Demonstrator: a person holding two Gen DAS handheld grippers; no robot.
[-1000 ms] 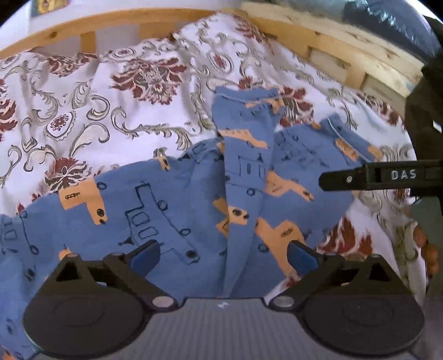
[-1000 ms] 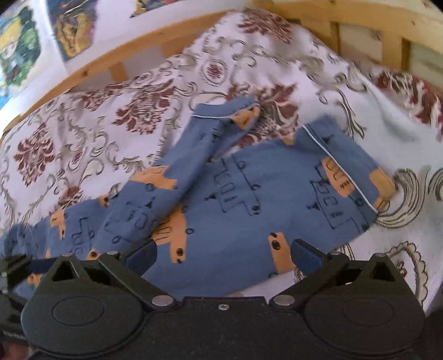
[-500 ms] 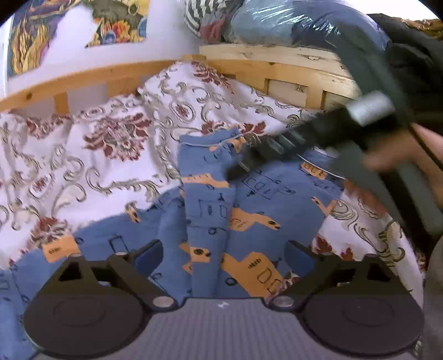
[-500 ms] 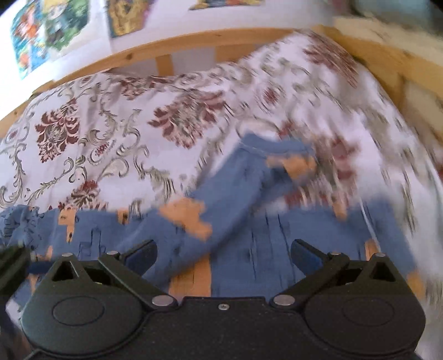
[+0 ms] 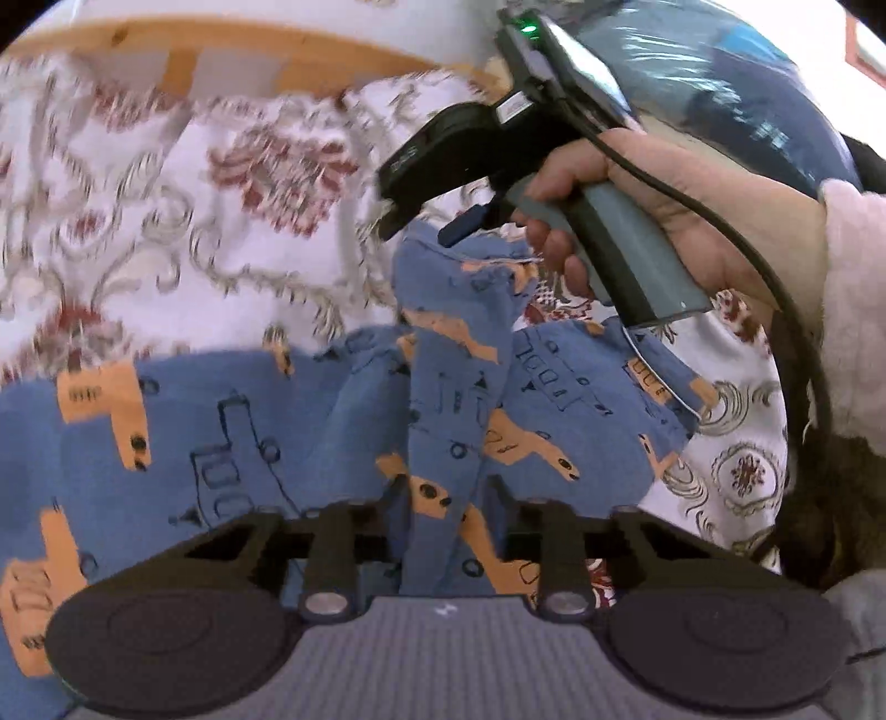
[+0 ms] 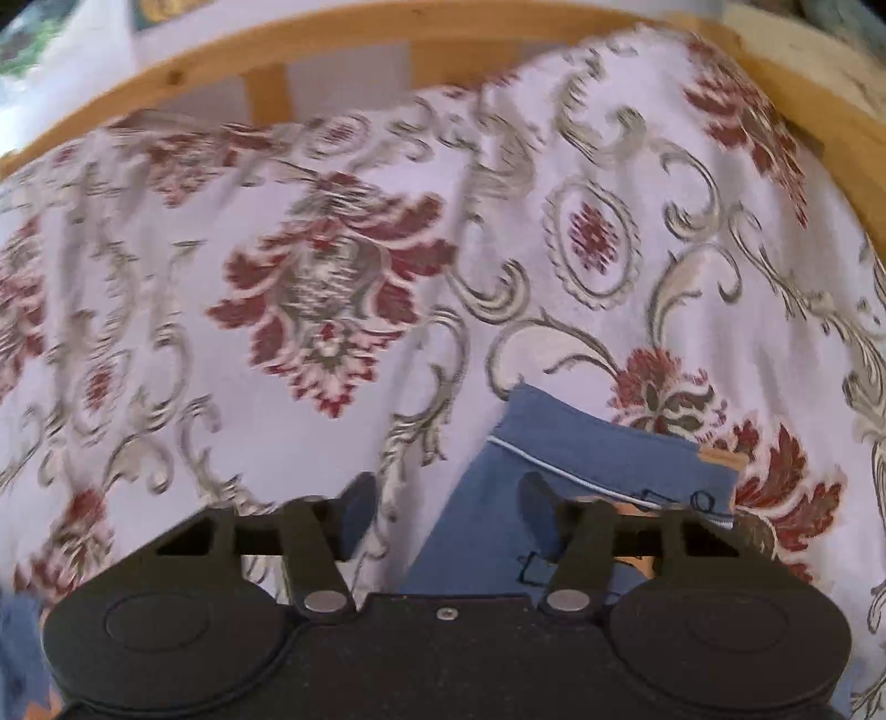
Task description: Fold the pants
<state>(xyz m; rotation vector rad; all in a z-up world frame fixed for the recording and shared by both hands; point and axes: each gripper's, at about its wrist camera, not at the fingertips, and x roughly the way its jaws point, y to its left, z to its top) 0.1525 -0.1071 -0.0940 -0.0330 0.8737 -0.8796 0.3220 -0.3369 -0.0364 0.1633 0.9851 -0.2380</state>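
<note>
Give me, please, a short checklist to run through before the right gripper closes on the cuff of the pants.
1. Right gripper open: ok.
2. Cuff between its fingers: not ok, only one finger lies over it.
3. Left gripper astride the raised fold of the pants: ok; pinching it: cannot tell.
4. Pant legs flat: not ok, one leg is bunched over the other.
5. Bedspread kept out of the grasp: cannot tell.

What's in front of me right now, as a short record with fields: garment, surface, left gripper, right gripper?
garment: blue pants with orange print, crumpled, one leg twisted
surface: floral bedspread inside a wooden bed frame
left gripper: fingers partly closed around the twisted leg, grip not certain
right gripper: open, right finger over a leg cuff
</note>
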